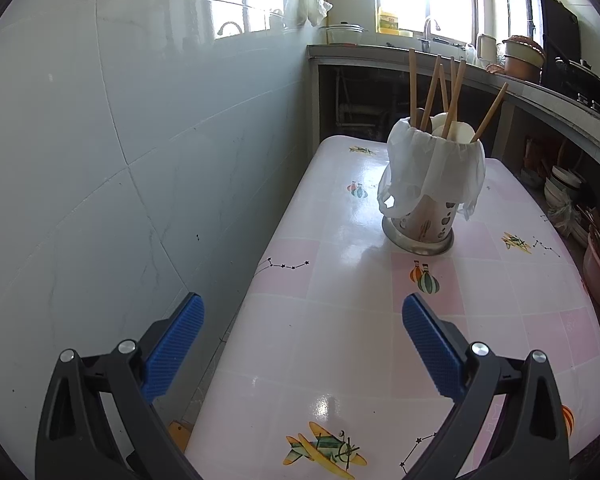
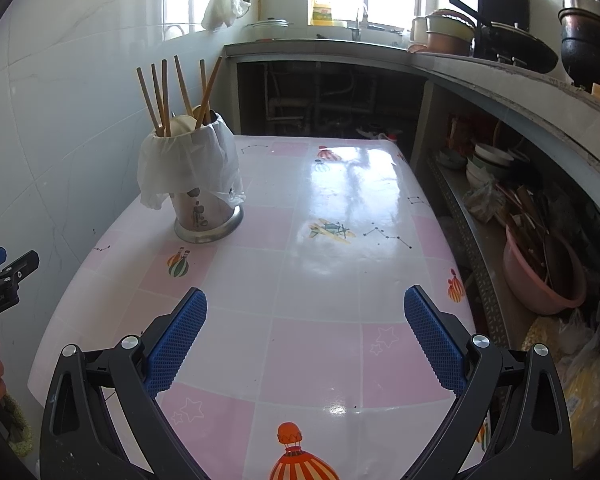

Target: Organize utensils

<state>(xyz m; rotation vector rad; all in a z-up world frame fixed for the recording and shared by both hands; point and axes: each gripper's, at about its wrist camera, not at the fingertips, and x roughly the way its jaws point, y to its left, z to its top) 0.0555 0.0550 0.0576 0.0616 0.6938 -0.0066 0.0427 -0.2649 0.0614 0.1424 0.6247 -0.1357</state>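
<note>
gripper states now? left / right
Left gripper: open, holding nothing.
Right gripper: open, holding nothing.

Wooden chopsticks (image 1: pixel 456 92) are held in a shiny metal holder (image 1: pixel 418 232) draped with thin white plastic (image 1: pixel 432 168); the tablecloth (image 2: pixel 320 280) is glossy.

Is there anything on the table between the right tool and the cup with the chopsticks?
No. The right wrist view shows only bare tablecloth between the right tool and the cup.
</note>
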